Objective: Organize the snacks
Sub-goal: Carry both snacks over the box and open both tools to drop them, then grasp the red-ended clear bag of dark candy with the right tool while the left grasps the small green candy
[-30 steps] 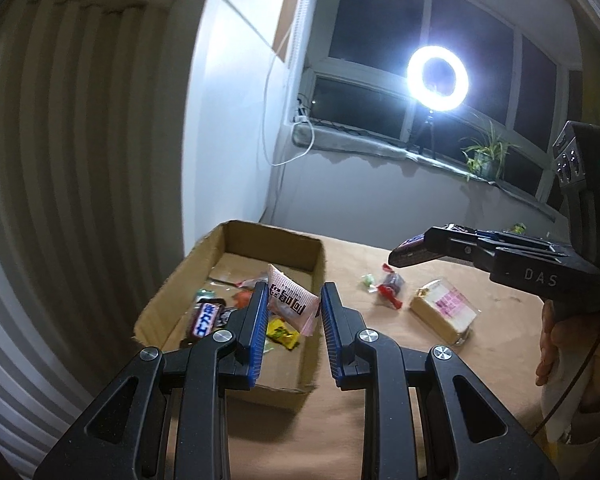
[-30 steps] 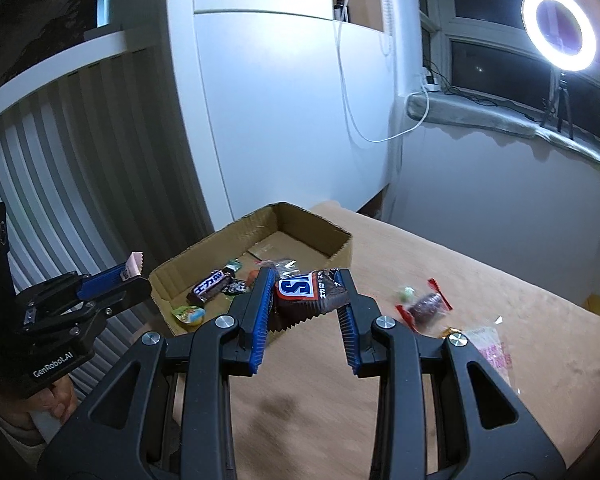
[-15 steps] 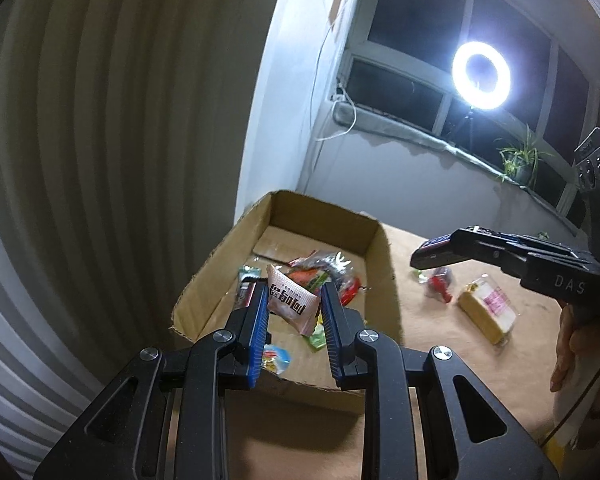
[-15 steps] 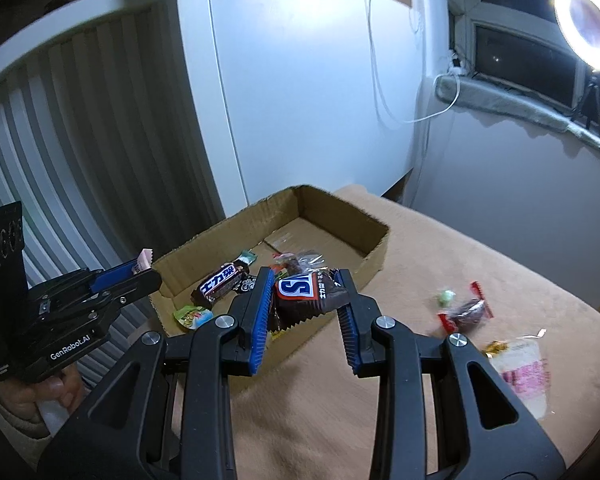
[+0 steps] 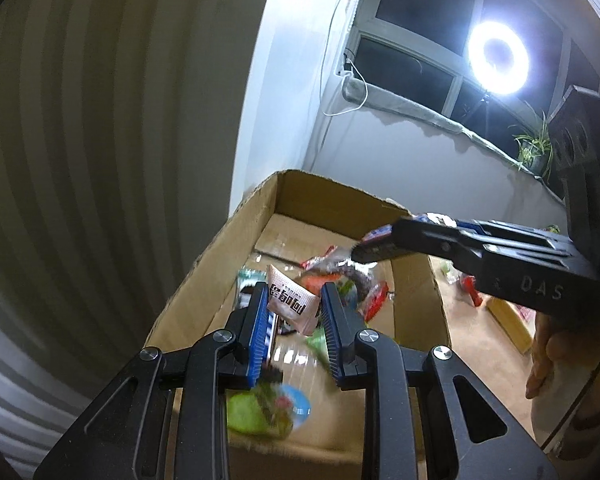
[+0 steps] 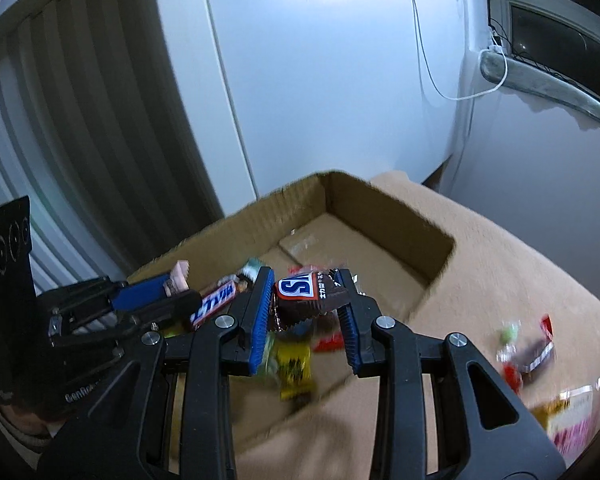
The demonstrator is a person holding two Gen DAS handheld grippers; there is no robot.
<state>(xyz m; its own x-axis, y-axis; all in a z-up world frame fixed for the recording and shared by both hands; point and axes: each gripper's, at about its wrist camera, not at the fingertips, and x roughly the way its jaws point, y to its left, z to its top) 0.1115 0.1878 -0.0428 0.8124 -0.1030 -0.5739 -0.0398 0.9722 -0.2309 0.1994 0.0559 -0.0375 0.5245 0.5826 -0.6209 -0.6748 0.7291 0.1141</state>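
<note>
Ring light [image 5: 497,57] left view only; yellow packet [image 6: 295,368] right view.

A tan table [image 6: 500,264] carries a cardboard box [image 6: 384,216] and loose snacks [image 6: 528,356].

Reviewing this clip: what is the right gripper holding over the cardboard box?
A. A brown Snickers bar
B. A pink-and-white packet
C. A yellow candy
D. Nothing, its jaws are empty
A: in the right wrist view the right gripper is shut on a brown Snickers bar above the box; the pink-and-white packet is in the left gripper.
</note>
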